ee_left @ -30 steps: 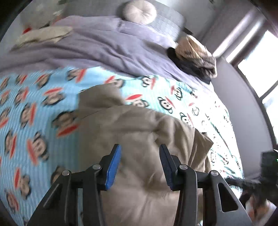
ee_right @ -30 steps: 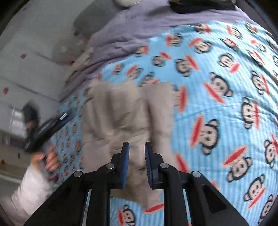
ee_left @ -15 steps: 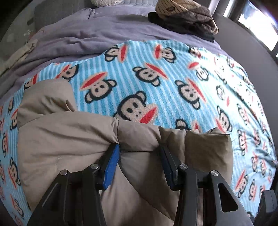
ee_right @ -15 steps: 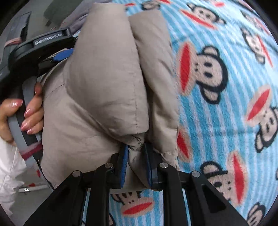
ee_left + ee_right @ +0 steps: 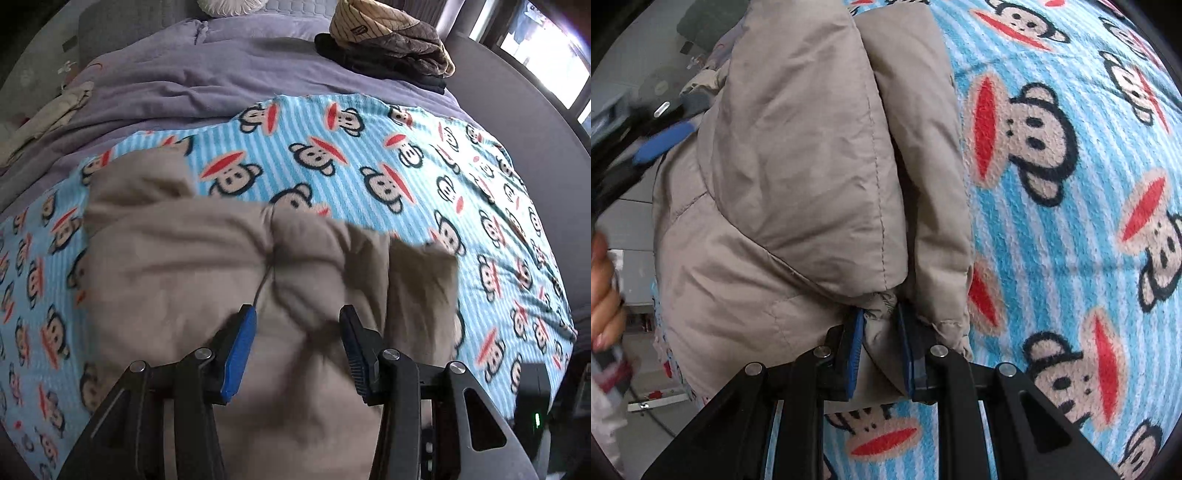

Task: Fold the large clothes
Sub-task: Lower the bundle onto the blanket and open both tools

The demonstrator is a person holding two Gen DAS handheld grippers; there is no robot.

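Note:
A padded beige jacket point(image 5: 184, 266) lies bunched and partly folded on a blue monkey-print blanket point(image 5: 369, 155). My left gripper point(image 5: 297, 317) hovers over the jacket's middle, jaws apart, with no fabric pinched between the pads. In the right wrist view the jacket point(image 5: 798, 166) fills the left half, folded over itself on the blanket point(image 5: 1071, 258). My right gripper point(image 5: 881, 325) is shut on a gathered bit of the jacket's lower edge. A blue pad point(image 5: 665, 140) of the left gripper shows blurred at the jacket's far left side.
A purple duvet point(image 5: 184, 85) covers the bed's far half, with a pile of clothes point(image 5: 388, 44) on it and a beige cloth point(image 5: 48, 114) at the left. A grey bed frame and window point(image 5: 546, 48) bound the right. A person's hand point(image 5: 605, 288) is at the left edge.
My right gripper came down from high above the bed and closed on the jacket's edge. My left gripper pushed into a jacket fold, then slid across; the fold is no longer between its jaws.

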